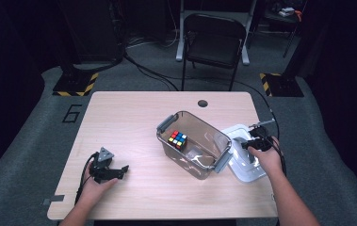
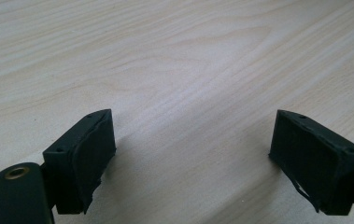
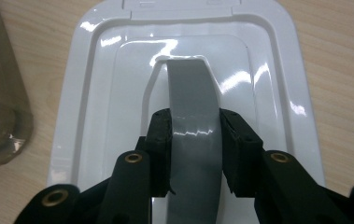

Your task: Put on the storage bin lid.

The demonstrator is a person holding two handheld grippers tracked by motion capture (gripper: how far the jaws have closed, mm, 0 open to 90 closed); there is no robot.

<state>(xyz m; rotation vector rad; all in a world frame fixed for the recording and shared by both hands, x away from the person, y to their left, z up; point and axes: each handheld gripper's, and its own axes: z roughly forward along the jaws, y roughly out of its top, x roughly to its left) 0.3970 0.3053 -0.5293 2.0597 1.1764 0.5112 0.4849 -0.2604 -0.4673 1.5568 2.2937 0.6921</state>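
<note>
Handle (image 3: 194, 121) of white lid (image 3: 95, 93) sits pinched between right gripper (image 3: 194, 135) fingers; left gripper (image 2: 193, 154) fingers spread.

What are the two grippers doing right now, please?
Left gripper: open, nothing between its jaws, over the table.
Right gripper: closed on the lid's grey handle.

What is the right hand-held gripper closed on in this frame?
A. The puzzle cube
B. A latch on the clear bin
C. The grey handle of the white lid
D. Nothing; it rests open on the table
C: in the right gripper view, the right hand-held gripper has both pads pressed against the sides of the grey handle on the white lid.
</note>
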